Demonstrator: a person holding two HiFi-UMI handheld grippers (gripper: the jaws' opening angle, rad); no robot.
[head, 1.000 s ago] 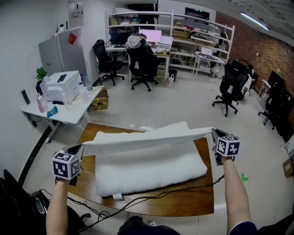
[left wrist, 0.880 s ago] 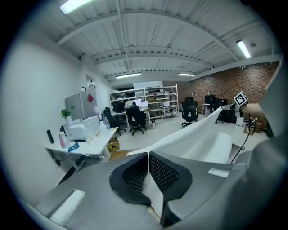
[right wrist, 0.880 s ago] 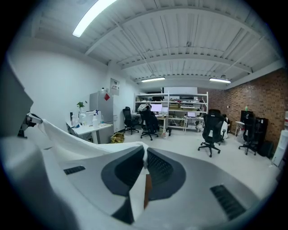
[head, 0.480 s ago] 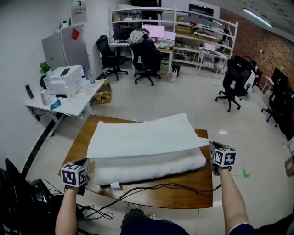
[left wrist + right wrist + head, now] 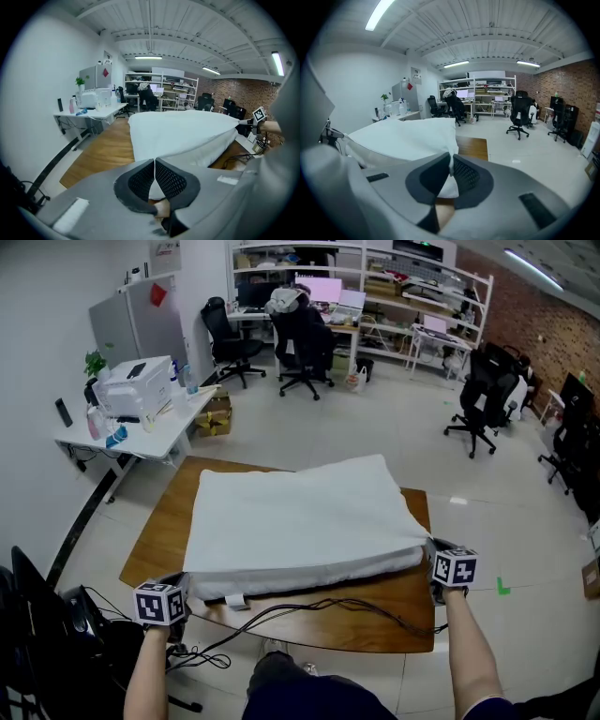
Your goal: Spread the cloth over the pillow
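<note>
So the table [image 5: 164, 521] sits mid-floor with the pillow [image 5: 309, 574] lying on it, and the cloth [image 5: 300, 512] lies over the top of the pillow, reaching its near edge. The left gripper [image 5: 178, 585] is at the near-left corner and the right gripper [image 5: 433, 551] at the near-right corner, each with a cloth corner between its jaws. A cable [image 5: 319, 607] runs along the table's near edge, in front of the pillow. Off to the left, behind the table, there's a desk [image 5: 161, 434] with a printer [image 5: 136, 385] on it. Farther back, office chairs [image 5: 302, 343] stand in front of shelving [image 5: 375, 296] along the far wall.

Grey left gripper [image 5: 155, 158] and right gripper [image 5: 451, 155] bear black mesh fingers [image 5: 171, 180].
</note>
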